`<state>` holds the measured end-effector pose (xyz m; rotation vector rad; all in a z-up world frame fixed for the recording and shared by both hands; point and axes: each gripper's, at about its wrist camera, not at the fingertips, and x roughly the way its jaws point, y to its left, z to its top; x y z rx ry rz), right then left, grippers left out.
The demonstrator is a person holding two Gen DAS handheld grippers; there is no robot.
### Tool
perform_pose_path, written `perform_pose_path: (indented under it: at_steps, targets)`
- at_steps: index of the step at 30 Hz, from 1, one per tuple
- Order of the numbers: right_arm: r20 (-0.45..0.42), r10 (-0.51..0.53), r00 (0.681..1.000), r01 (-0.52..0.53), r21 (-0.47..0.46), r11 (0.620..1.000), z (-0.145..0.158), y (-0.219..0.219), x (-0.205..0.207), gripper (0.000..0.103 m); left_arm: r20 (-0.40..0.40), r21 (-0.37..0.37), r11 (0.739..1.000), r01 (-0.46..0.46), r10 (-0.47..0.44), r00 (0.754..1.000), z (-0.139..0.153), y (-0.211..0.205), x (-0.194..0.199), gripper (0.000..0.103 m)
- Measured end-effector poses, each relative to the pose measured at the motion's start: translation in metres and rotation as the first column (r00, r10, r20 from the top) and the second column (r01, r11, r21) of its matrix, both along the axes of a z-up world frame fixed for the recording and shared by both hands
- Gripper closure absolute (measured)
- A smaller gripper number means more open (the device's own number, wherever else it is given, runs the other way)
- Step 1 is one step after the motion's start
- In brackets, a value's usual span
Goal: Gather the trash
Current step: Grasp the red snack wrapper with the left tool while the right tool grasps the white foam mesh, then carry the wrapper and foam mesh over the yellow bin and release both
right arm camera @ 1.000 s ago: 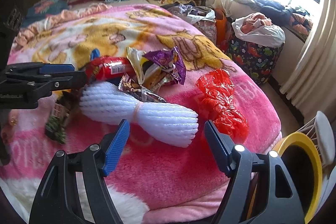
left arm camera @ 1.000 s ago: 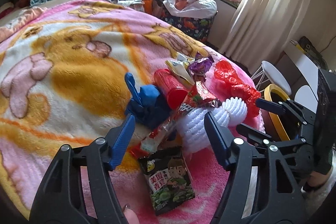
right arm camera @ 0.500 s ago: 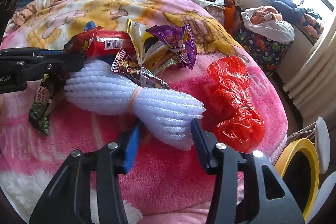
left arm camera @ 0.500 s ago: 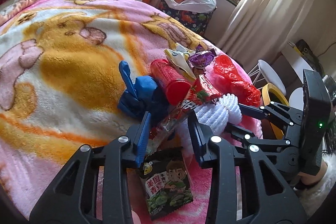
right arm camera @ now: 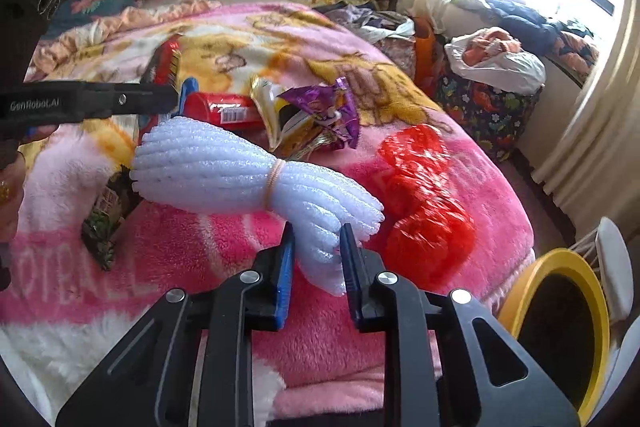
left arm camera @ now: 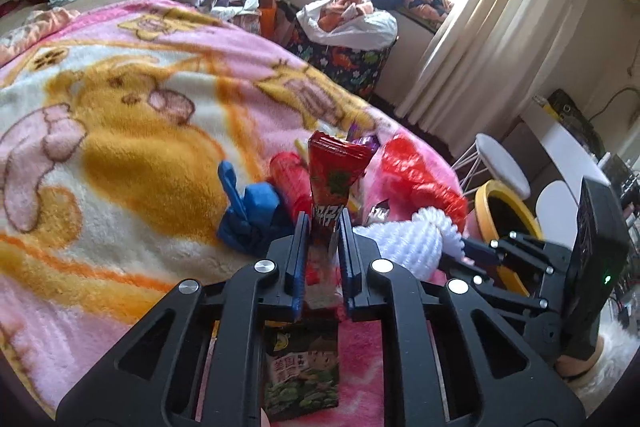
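Nearest me, my left gripper (left arm camera: 323, 227), jaws just closed, pinches a red wrapper (left arm camera: 334, 179) upright above the blanket (left arm camera: 120, 147). My right gripper (right arm camera: 316, 239), jaws just closing, clamps white foam (right arm camera: 248, 175). Beyond: red bag (right arm camera: 424, 203), yellow bin (right arm camera: 560, 315).

Red snack wrapper (left arm camera: 335, 183) upright, pinched at its base — white foam netting (right arm camera: 256, 179) lifted, banded mid-length.

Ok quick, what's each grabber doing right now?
Left gripper: jaws just closed, shut on the long red snack wrapper.
Right gripper: jaws just closed, shut on the white foam-net bundle.
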<state>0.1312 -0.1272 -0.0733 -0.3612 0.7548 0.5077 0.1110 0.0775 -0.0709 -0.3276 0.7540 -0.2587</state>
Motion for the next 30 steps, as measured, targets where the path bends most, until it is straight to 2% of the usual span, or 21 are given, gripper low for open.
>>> perform_pose_path:
  at_steps: [4, 30]
  targets:
    - [0.006, -0.019, 1.000, 0.018, 0.069, 0.997, 0.008, -0.011, -0.007, 0.082, 0.036, -0.004, 1.000, -0.003, 0.004, 0.999, 0.013, 0.000, -0.002, 0.094]
    - [0.069, -0.134, 0.989, 0.114, 0.243, 0.963, 0.050, -0.057, -0.030, 0.082, 0.120, 0.029, 0.999, 0.033, -0.036, 0.992, 0.051, -0.025, -0.011, 0.094]
